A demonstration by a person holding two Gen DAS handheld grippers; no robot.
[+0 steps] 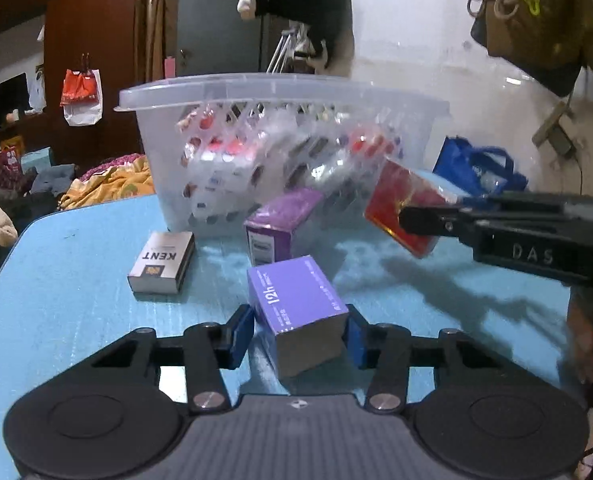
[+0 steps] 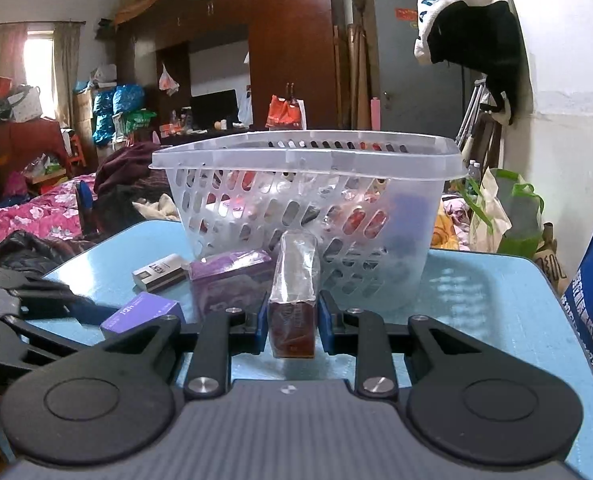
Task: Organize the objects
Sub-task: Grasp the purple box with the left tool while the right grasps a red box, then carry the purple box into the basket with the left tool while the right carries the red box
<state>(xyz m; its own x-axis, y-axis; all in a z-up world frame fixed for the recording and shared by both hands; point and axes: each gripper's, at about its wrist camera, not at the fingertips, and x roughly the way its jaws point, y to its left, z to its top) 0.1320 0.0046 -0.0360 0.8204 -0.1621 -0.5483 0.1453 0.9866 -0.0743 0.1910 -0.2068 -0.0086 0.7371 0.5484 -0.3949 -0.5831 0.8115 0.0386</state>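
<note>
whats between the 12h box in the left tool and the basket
A darker purple box stands between the 12h box and the basket, up against the basket's wall. The left wrist view shows it most clearly.

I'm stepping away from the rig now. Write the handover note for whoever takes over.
Left gripper: pads around the blue 12h box on the table; contact unclear.
Right gripper: shut on the red pack, lifted before the basket.
Done: several items already in the basket.
Left: drop in the red pack, then the 12h box, purple box and Kent pack.
</note>
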